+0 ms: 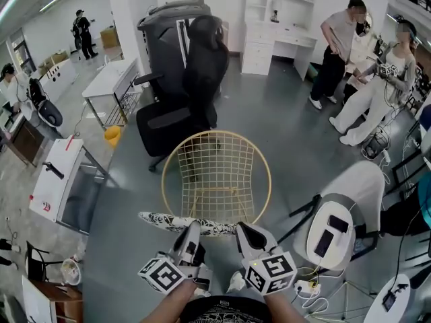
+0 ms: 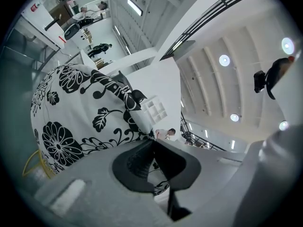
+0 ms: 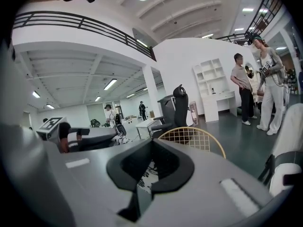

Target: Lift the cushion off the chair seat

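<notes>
The cushion (image 1: pixel 176 223), white with a black flower print, hangs edge-on just over the near rim of the gold wire chair (image 1: pixel 217 175), clear of the seat and carried between the two grippers. It reads as light and soft, a flat fabric pad likely to sag and fold wherever it is unsupported, neither slippery nor fragile, so a pinch on its hem at two spread points looks like the sound hold. The left gripper (image 1: pixel 191 227) has its jaws closed tight on the hem at the chair's near left. The right gripper (image 1: pixel 244 229) pinches the same printed cloth at the chair's near right. Behind the chair stands a black office chair (image 1: pixel 195 79). No brand or writing is legible: only coded squares on the marker cubes (image 1: pixel 273 272), and a red label on a white box (image 1: pixel 57 180) left of the chair, too small to read
</notes>
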A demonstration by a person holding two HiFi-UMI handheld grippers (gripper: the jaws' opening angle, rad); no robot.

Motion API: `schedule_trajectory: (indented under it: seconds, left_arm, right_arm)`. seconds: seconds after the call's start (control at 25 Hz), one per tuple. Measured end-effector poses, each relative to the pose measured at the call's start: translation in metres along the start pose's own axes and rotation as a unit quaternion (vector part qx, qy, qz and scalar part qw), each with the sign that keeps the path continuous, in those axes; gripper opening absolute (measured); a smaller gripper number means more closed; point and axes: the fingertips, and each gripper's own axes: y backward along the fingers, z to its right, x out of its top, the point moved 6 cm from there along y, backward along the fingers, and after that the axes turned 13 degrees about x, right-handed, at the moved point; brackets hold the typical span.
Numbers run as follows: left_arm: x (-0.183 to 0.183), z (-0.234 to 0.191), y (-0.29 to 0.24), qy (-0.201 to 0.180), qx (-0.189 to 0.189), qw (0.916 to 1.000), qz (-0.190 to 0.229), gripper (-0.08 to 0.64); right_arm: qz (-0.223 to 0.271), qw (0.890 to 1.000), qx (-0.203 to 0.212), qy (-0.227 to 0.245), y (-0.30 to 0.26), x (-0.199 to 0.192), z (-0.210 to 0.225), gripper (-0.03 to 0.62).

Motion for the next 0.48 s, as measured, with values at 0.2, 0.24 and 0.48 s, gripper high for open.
schedule_trajectory:
  seconds: [0.2, 0.24, 0.48]
  left_arm:
    - [-0.0031, 0.0002, 0.0009, 0.002, 0.004, 1.0000, -0.004, 0.011]
    - [-0.0036, -0.0001, 0.0010, 0.003, 0.005, 1.0000, -0.004, 0.011]
    - [-0.0050, -0.0016, 0.0003, 0.004, 0.010, 0.9999, -0.006, 0.011]
  right_arm:
    - [-0.002, 1.000, -0.008, 0.006, 0.0022, -0.0007, 0.0001, -0.005]
    - [-0.002, 1.000, -0.007, 0.006, 0.0021, -0.0009, 0.0001, -0.005]
    - [-0.005, 1.000, -0.008, 0.010, 0.0025, -0.0003, -0.0004, -0.005]
